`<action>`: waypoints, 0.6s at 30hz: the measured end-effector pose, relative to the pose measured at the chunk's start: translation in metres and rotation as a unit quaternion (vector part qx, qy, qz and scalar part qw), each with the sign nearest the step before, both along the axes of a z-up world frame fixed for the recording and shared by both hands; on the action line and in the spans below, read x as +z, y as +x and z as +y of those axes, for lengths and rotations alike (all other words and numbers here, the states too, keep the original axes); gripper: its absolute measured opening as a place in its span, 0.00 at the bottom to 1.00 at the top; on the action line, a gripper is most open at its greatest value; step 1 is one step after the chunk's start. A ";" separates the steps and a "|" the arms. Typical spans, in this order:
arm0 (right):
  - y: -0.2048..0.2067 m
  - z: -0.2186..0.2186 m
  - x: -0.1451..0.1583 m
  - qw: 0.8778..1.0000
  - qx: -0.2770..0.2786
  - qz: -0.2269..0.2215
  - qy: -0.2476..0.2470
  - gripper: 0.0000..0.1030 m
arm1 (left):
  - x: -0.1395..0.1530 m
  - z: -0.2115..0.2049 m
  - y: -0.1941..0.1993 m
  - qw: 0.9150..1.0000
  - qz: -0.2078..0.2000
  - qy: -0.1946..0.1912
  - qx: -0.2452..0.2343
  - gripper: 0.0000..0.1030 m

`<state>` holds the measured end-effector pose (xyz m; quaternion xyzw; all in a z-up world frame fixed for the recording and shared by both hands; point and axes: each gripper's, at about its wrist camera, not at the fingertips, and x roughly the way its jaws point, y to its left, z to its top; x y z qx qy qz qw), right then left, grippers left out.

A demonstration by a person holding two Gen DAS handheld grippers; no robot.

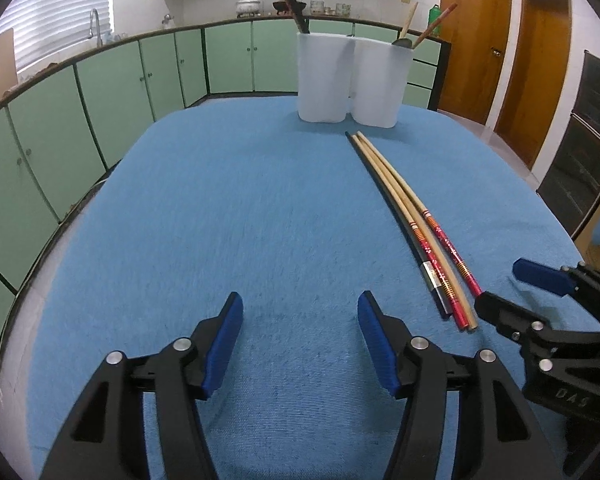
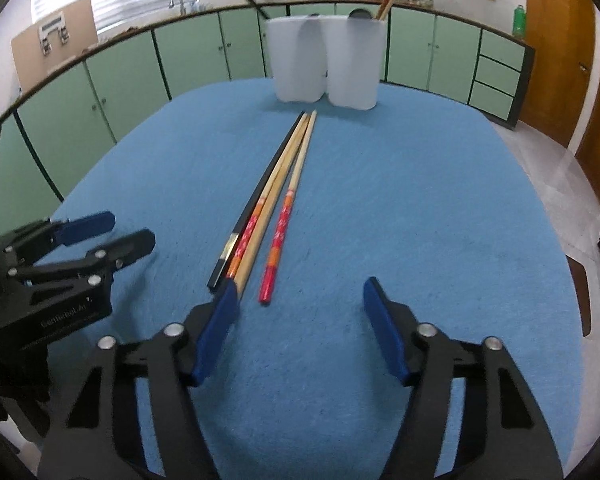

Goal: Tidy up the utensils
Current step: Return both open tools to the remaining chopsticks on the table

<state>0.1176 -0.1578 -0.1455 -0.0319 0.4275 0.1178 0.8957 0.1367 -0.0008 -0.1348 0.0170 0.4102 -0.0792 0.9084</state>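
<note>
Three chopsticks (image 1: 414,224), one black and two wooden with red ends, lie side by side on the blue cloth; they also show in the right wrist view (image 2: 276,204). Two white holders (image 1: 352,78) stand at the far edge, the left with a dark chopstick, the right with a spoon and chopsticks; they show in the right wrist view too (image 2: 326,66). My left gripper (image 1: 300,312) is open and empty, left of the chopsticks. My right gripper (image 2: 300,300) is open and empty, its left pad beside the chopsticks' near ends; it also shows in the left wrist view (image 1: 500,288).
The blue cloth (image 1: 220,220) covers a round table. Green cabinets (image 1: 100,92) with a sink run behind. Wooden doors (image 1: 532,60) stand at the right. My left gripper shows at the left of the right wrist view (image 2: 116,232).
</note>
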 end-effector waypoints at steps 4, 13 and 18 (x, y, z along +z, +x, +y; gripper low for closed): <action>0.001 0.003 -0.002 1.000 0.001 0.006 -0.009 0.47 | -0.002 0.002 0.001 1.000 0.005 -0.001 0.001 0.57; 0.007 0.007 -0.001 1.000 0.007 0.007 -0.003 0.19 | -0.002 0.000 0.001 1.000 0.008 0.003 -0.002 0.58; 0.007 0.008 -0.001 1.000 0.012 0.007 -0.002 0.06 | -0.002 -0.001 0.001 1.000 0.008 0.006 -0.006 0.58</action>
